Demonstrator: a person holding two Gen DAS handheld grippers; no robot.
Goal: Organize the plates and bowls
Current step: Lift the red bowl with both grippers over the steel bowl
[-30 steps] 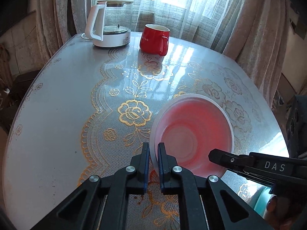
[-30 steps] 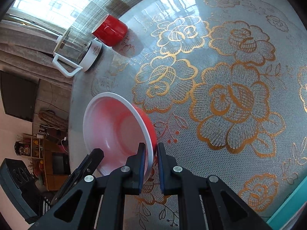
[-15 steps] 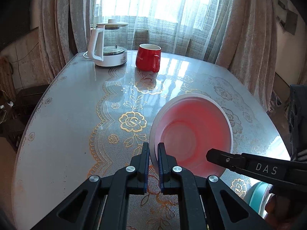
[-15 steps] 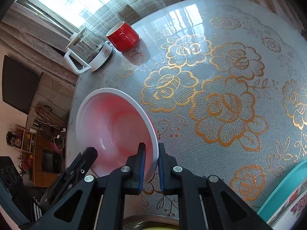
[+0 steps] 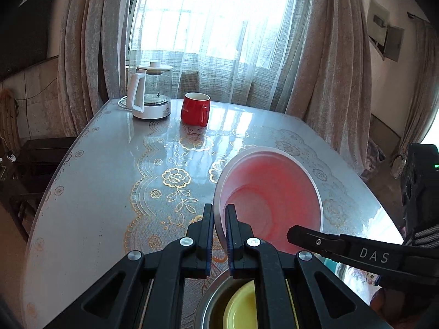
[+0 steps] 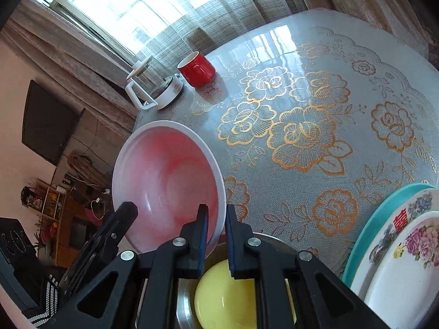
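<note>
A red bowl with a white rim [image 5: 269,194] is held in the air above the table, tilted with its inside toward me. My left gripper [image 5: 219,220] is shut on its left rim. My right gripper [image 6: 215,223] is shut on the opposite rim of the same bowl [image 6: 164,178]. Right below it a yellow bowl [image 6: 227,293] sits inside a metal bowl [image 5: 211,301]. A stack of flowered plates [image 6: 406,246] on a teal plate [image 6: 365,233] lies at the right in the right wrist view.
A red mug [image 5: 195,108] and a glass kettle with white handle [image 5: 149,93] stand at the table's far end by the curtained window. The table [image 5: 96,192] has a gold-flowered cover. A dark cabinet stands left of the table.
Both grippers have lifted the red bowl and drawn it back toward me. The metal bowl with the yellow bowl and the plate stack have come into view beneath.
</note>
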